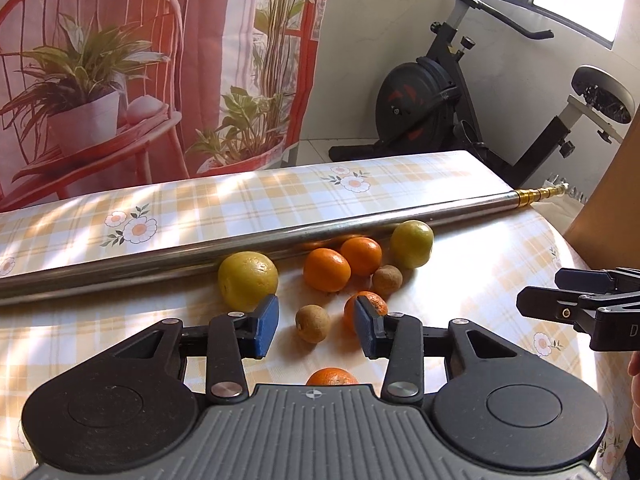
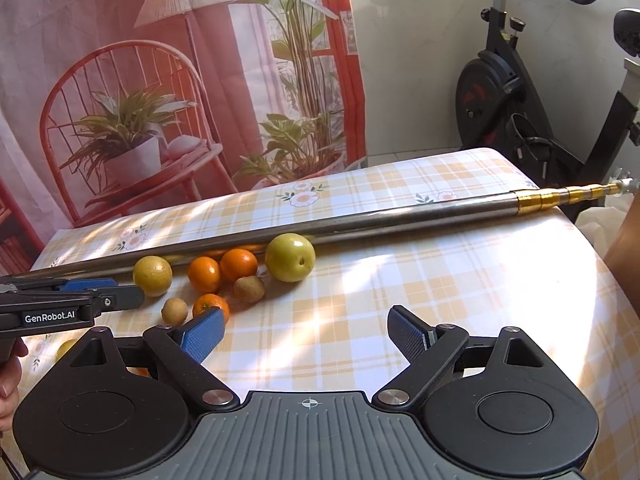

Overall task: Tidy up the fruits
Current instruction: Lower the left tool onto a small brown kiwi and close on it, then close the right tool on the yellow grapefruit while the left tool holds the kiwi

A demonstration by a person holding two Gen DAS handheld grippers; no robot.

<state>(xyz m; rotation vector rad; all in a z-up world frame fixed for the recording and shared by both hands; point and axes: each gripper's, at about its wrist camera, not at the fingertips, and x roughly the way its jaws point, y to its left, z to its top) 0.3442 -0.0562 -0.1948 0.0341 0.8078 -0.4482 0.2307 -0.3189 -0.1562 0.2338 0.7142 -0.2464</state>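
Both pairs of blue-padded fingers are held apart and empty: the left gripper (image 1: 316,330) is spread around a small brown fruit (image 1: 312,323), the right gripper (image 2: 306,336) is opened wide over bare tablecloth (image 2: 460,280). The fruits are gathered against a steel pole (image 1: 160,258) lying across the table. From the brown fruit, an orange tangerine (image 1: 370,306) sits at two o'clock, a dull yellow citrus (image 1: 247,280) at ten o'clock, two tangerines at twelve. By judgement, the brown fruit is best centred between the pads before closing, since its hard, rounded skin may roll; gentle pressure is advised. A smooth green fruit (image 2: 290,257) is seen touching the pole.
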